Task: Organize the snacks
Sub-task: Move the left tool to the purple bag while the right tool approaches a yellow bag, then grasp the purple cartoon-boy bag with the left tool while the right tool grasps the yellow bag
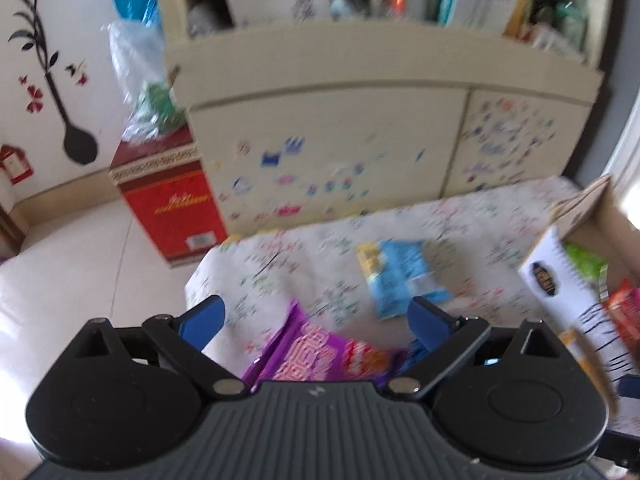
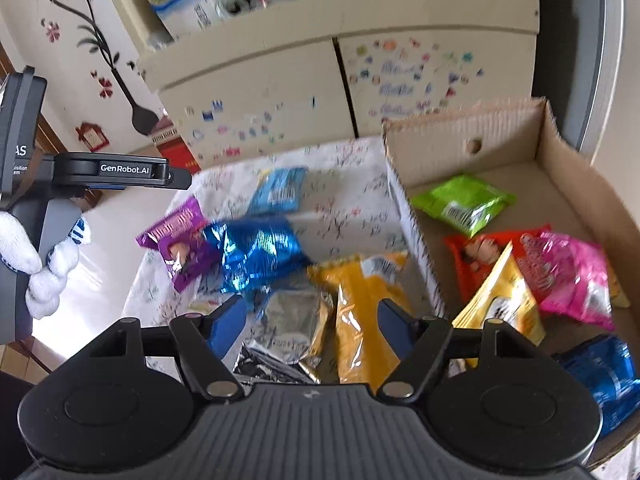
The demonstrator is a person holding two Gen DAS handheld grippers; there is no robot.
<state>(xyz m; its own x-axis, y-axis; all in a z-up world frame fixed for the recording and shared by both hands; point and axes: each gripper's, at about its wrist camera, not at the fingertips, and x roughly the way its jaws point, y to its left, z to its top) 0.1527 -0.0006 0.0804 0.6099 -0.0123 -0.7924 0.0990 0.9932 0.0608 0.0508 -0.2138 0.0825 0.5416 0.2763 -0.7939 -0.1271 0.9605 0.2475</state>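
Your left tool (image 1: 316,322) and right tool (image 2: 312,326) both stood wide, gripping nothing. Loose snacks lay mid-surface: purple packet (image 2: 180,246), blue packet (image 2: 256,254), yellow packet (image 2: 358,308), silver packet (image 2: 294,326). The cardboard box (image 2: 472,136) at the cloth-covered surface (image 2: 352,204) right edge held more. The left view was blurred; a cream cabinet (image 2: 260,92) stood behind.

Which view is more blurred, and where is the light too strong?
Left wrist view: heavy motion blur, so the light blue packet and cabinet stickers smear. Right wrist view: sharper, and the green packet reads clearly; the floor at lower left is washed out white.
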